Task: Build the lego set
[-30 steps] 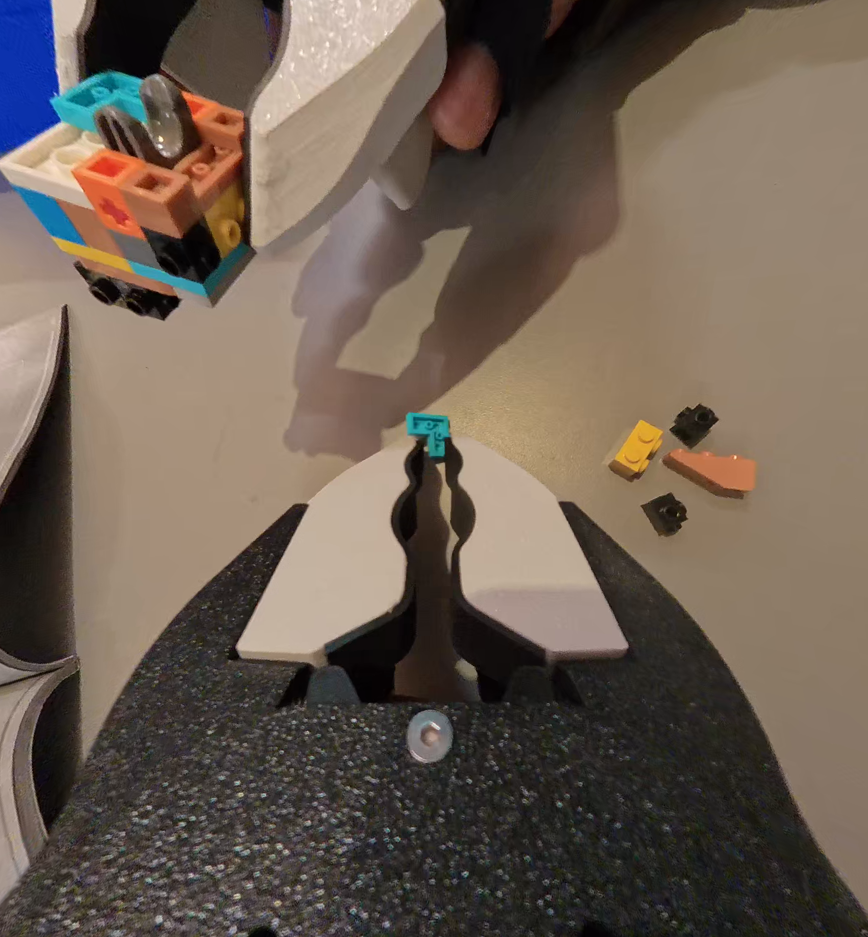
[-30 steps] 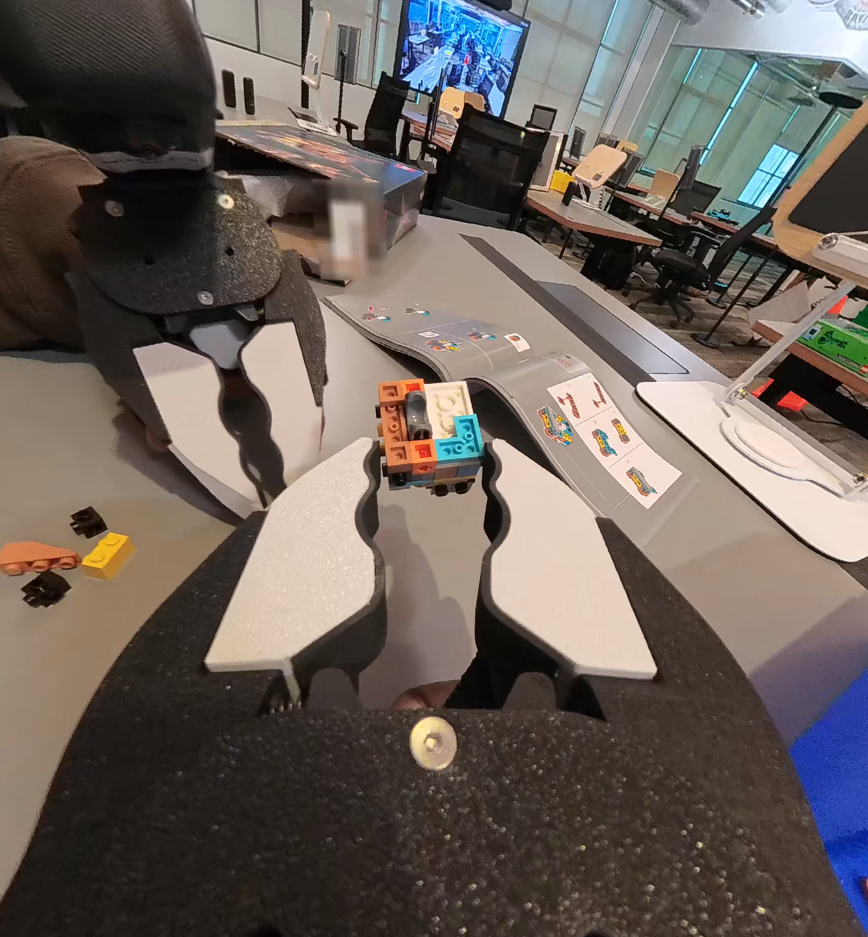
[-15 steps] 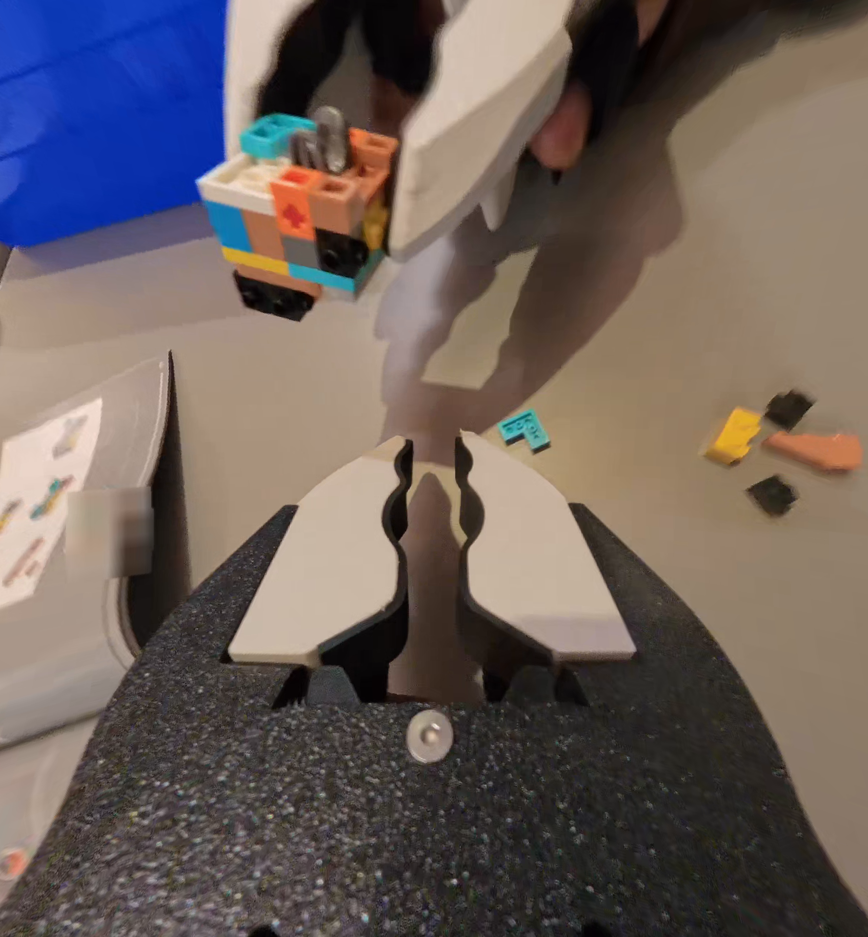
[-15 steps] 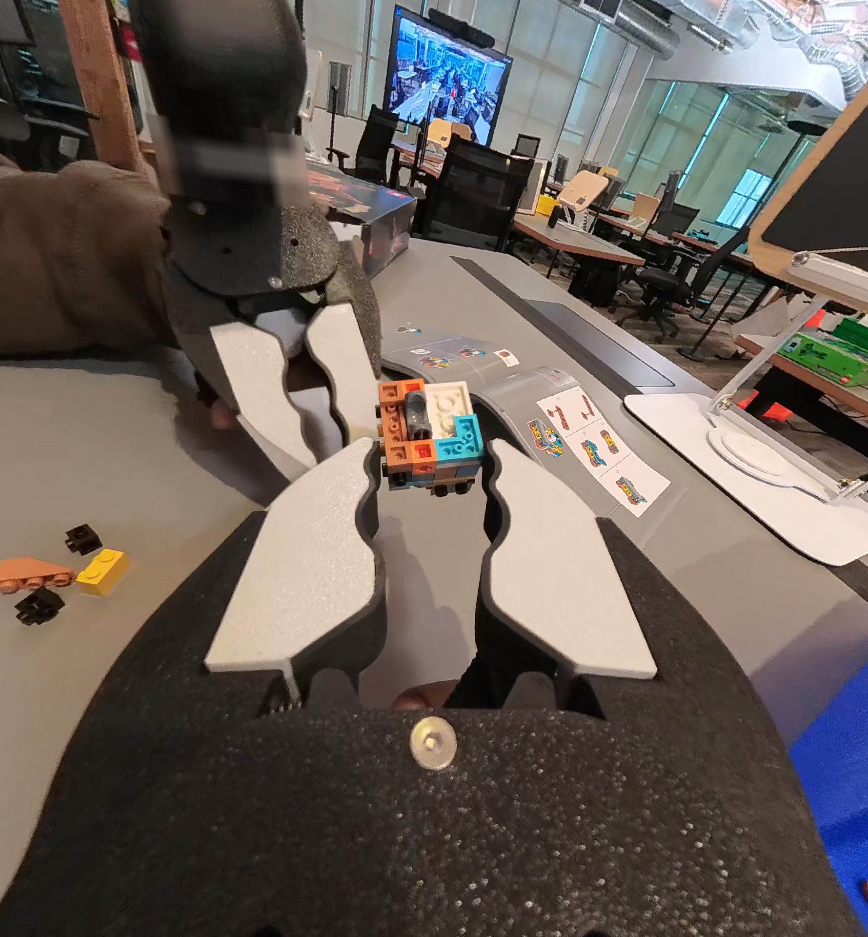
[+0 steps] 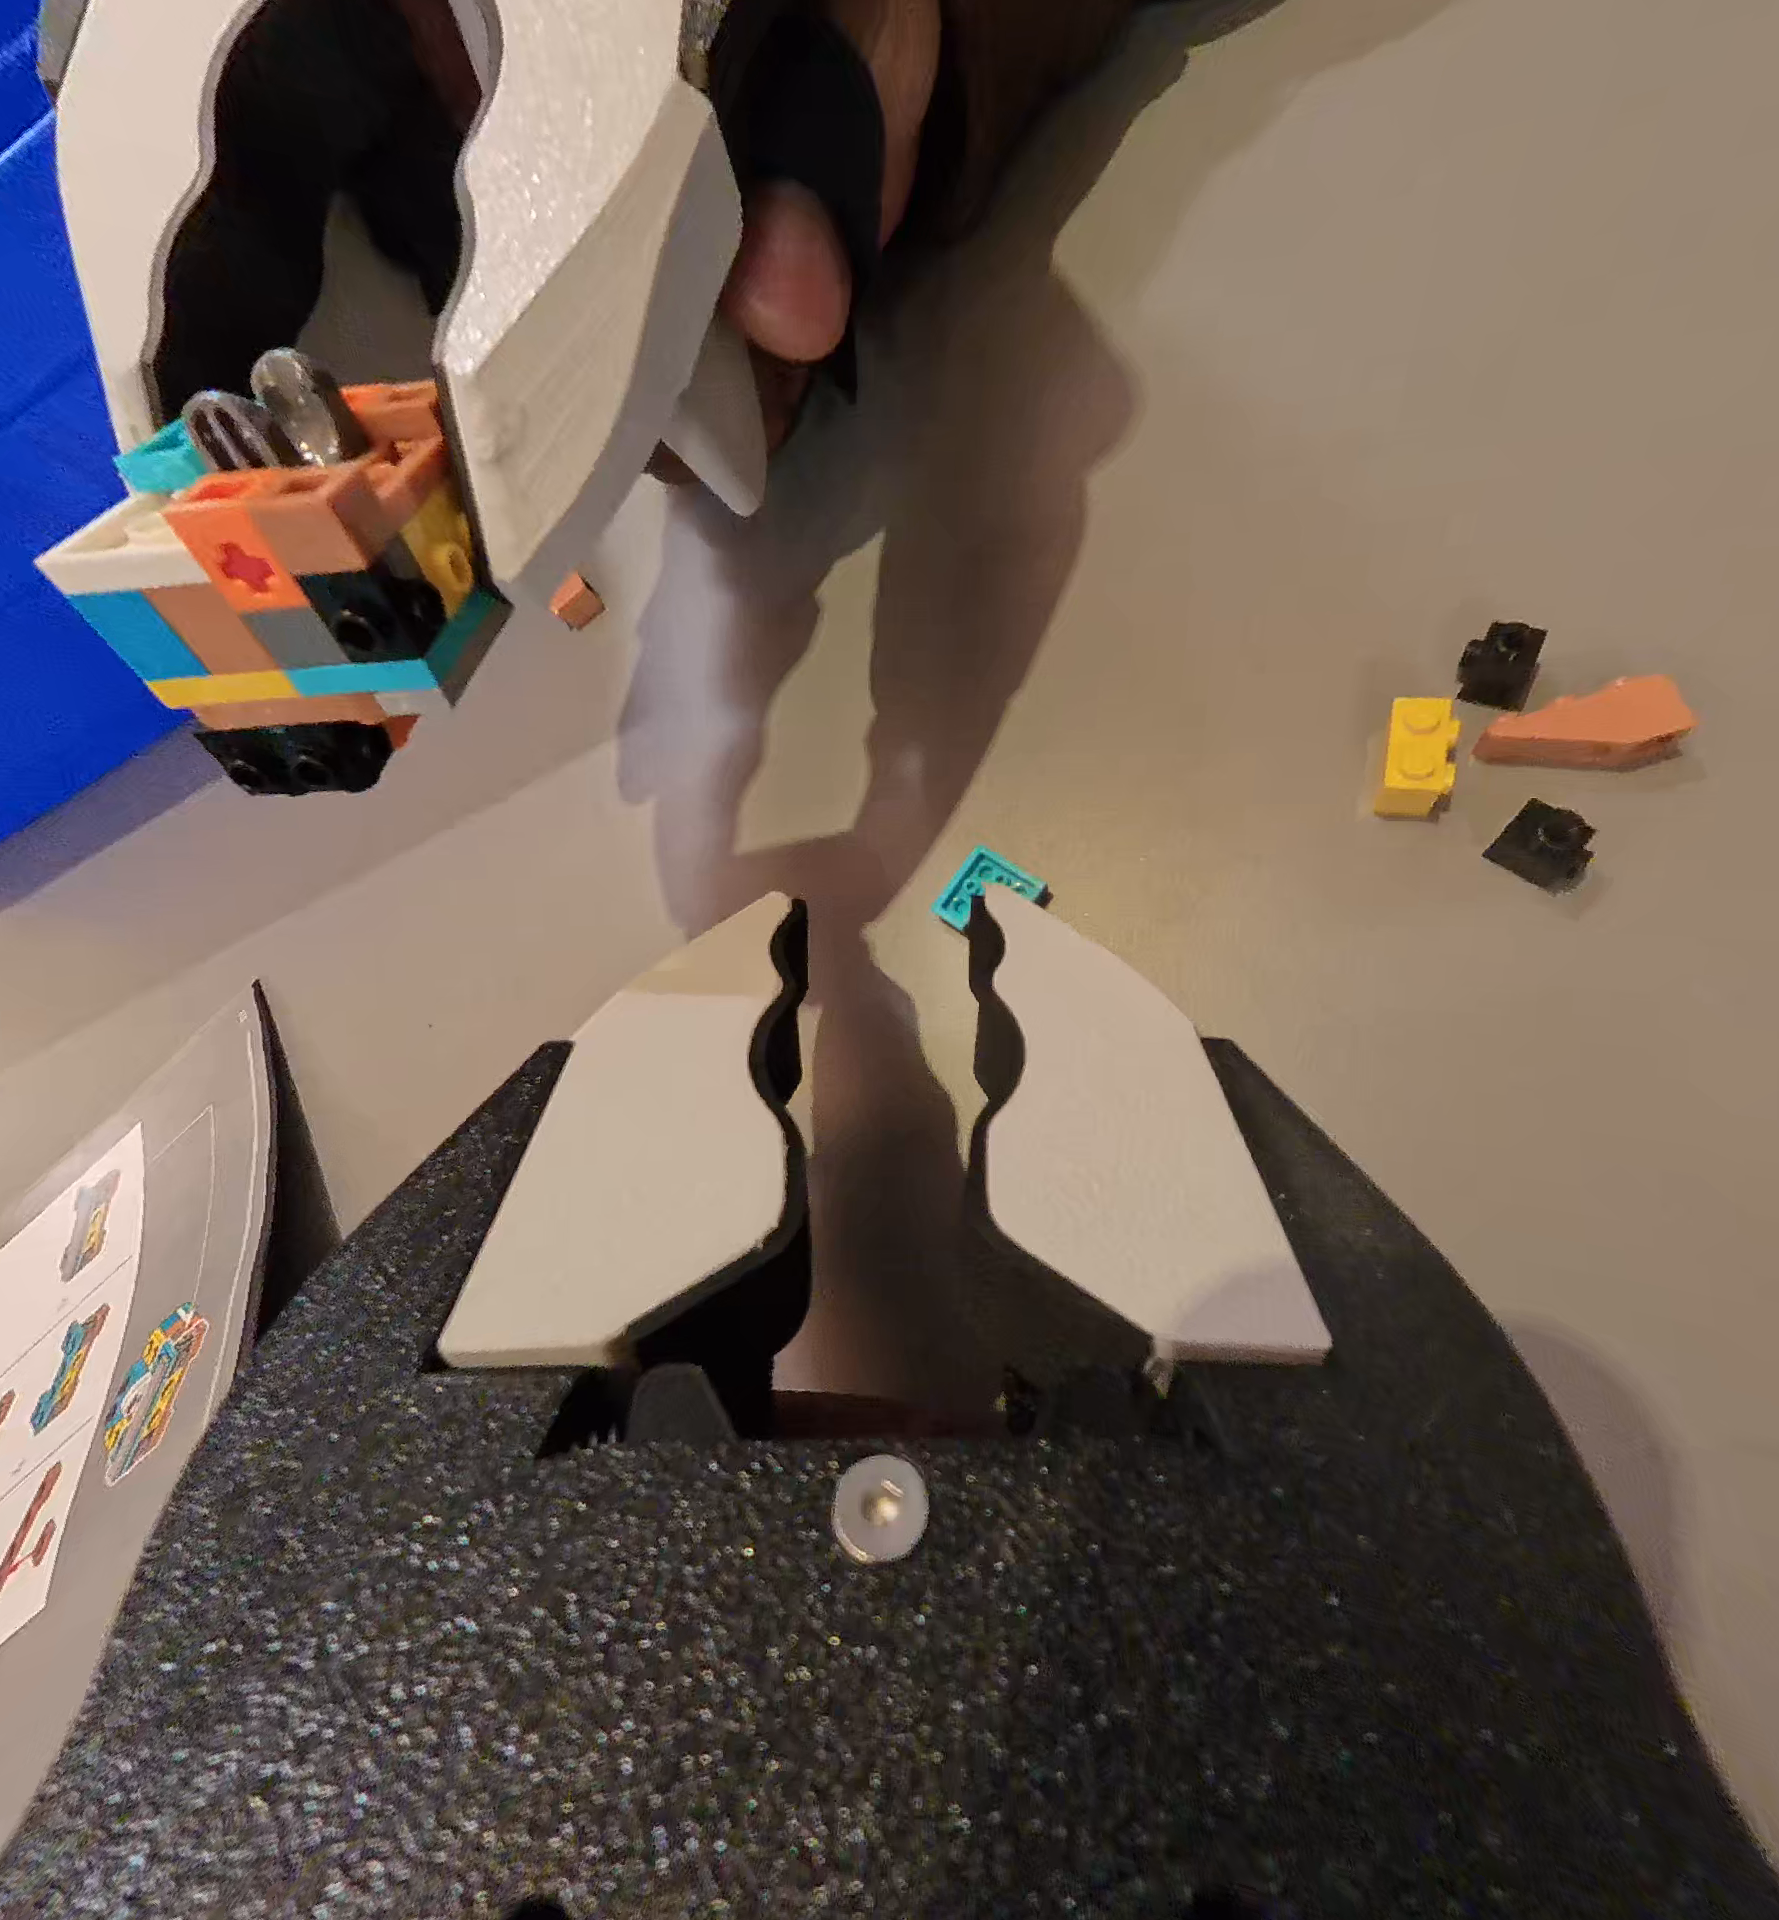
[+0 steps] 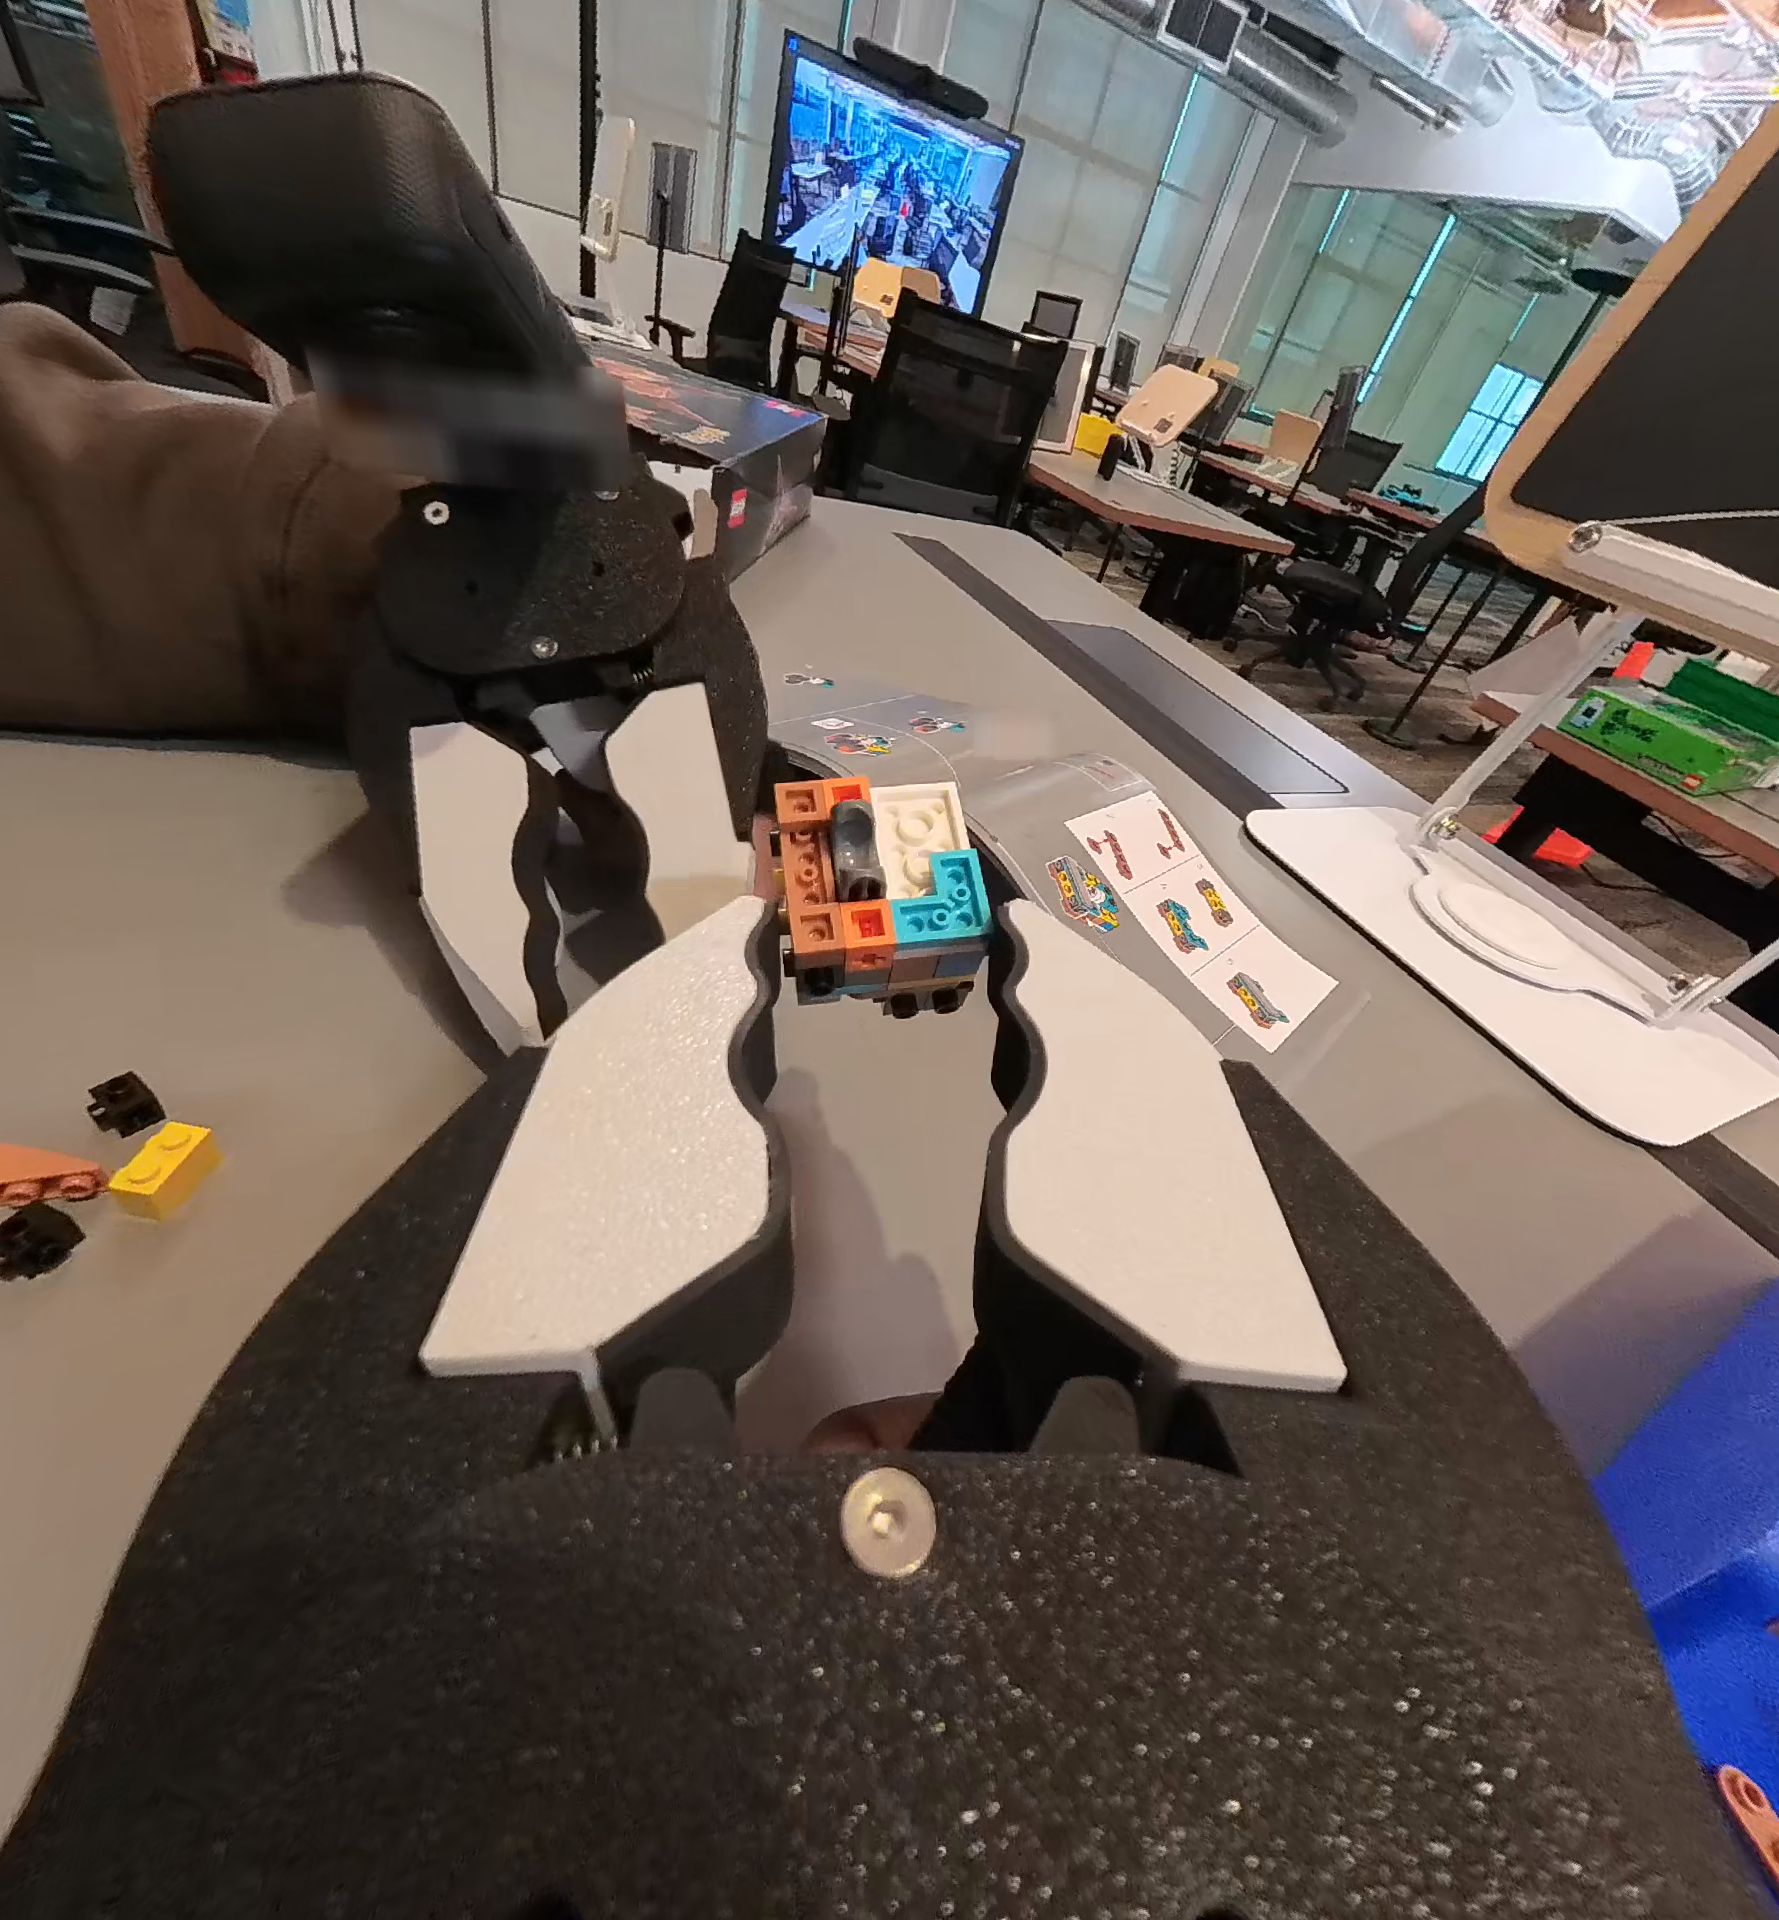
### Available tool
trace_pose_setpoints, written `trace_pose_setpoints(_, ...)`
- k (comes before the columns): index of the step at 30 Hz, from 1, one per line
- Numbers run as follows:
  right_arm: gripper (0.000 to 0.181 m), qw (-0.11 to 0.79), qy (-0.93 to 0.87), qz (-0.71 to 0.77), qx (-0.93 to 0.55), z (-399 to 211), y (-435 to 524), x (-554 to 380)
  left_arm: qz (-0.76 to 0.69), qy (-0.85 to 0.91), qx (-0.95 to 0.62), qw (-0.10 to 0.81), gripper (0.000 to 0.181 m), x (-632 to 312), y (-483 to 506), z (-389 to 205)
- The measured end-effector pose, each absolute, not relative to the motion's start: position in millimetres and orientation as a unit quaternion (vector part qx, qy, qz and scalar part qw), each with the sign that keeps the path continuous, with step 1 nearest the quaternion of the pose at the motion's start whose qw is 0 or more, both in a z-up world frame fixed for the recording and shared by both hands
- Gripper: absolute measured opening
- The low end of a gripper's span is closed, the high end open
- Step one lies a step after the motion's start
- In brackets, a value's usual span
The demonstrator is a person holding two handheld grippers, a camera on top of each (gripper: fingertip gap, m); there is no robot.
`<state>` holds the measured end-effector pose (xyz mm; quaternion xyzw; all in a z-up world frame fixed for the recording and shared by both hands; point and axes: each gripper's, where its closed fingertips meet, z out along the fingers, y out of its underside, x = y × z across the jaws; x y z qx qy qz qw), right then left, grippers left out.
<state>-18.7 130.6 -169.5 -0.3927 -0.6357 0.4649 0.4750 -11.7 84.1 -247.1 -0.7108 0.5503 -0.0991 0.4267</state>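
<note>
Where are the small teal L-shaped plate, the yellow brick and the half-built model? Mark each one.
small teal L-shaped plate [image 5: 987, 881]: left wrist view, on its studded top by the corner.
yellow brick [image 5: 1417, 755]: left wrist view, on its top face.
half-built model [image 6: 883, 896]: right wrist view, middle of its top.

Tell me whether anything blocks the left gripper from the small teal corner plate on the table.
Nothing visible does. The left gripper is open, and the teal corner plate lies on bare table just beyond its right fingertip, slightly off centre. The other loose pieces sit farther right.
</note>
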Motion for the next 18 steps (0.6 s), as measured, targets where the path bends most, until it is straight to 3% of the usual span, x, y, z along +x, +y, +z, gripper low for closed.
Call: trace_pose_setpoints(18,0.038,0.471,-0.647,0.459,-0.386,-171.9,124.5,-19.9,-0.111,0.575,-0.712,0.388,0.025,-1.7,78.4,-252.1)
